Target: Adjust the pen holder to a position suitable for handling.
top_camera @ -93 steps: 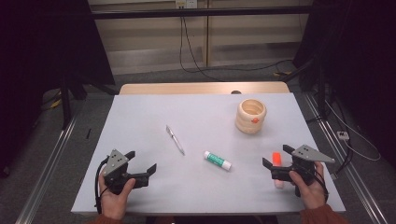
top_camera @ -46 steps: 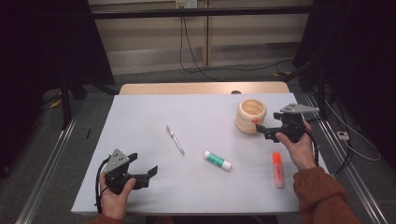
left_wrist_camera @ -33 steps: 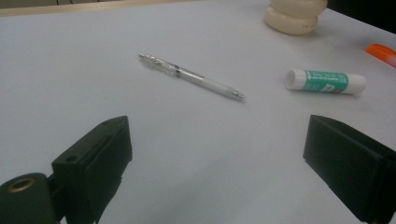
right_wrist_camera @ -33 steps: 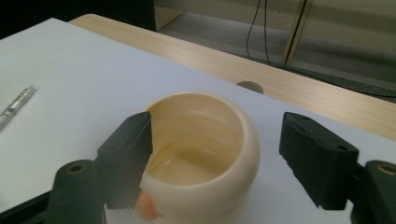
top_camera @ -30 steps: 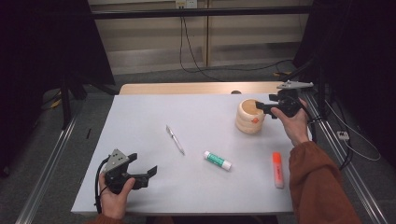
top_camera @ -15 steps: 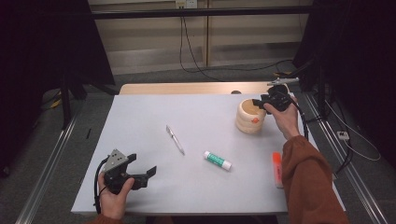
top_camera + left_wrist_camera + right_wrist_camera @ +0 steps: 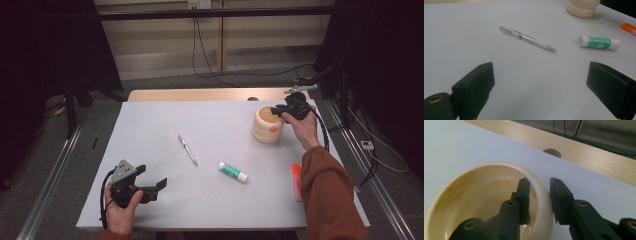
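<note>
My right gripper [image 7: 539,202] has been closing astride the cream, stiff, light-looking wooden cup's [image 7: 268,124] far-right rim, one jaw inside; left gripper [image 7: 150,186] spread wide.

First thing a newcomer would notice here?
The right gripper at the table's far right, its jaws astride the rim of the cream cup, one inside, one outside. Next, the left gripper open at the near left, with a pen and glue stick lying mid-table.
</note>
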A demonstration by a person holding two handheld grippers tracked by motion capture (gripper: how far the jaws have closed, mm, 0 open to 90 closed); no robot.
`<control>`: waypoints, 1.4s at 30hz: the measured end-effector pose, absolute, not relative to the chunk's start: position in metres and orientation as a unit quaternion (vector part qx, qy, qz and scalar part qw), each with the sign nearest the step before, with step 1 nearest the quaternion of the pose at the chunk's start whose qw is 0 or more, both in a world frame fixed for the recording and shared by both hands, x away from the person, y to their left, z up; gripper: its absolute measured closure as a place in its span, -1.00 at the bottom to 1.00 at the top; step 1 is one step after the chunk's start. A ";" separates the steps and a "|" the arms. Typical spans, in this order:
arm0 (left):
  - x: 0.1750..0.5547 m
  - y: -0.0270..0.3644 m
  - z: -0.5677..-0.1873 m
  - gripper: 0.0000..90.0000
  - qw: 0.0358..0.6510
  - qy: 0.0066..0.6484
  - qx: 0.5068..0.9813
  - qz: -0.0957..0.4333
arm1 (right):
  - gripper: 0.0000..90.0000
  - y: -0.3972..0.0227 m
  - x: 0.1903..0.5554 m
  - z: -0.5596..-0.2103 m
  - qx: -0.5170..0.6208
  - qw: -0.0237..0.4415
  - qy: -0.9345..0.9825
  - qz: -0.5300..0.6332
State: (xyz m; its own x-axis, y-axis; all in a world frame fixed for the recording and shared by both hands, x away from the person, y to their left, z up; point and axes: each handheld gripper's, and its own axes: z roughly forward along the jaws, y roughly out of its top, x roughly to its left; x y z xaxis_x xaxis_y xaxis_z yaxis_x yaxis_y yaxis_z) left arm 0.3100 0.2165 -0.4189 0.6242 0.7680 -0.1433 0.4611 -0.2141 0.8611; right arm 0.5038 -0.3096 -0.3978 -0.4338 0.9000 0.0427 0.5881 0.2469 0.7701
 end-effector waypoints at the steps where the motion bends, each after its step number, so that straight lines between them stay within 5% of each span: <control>1: 0.310 0.216 -0.419 -0.83 0.480 0.403 0.763 0.160 | 0.58 -0.310 0.504 -0.398 0.489 0.210 0.760 0.373; 26: 0.309 0.217 -0.418 -0.83 0.481 0.405 0.761 0.156 | 0.65 -0.306 0.495 -0.389 0.500 0.206 0.752 0.377; 42: 0.310 0.217 -0.419 -0.83 0.479 0.408 0.761 0.156 | 0.66 -0.267 0.476 -0.366 0.456 0.201 0.770 0.399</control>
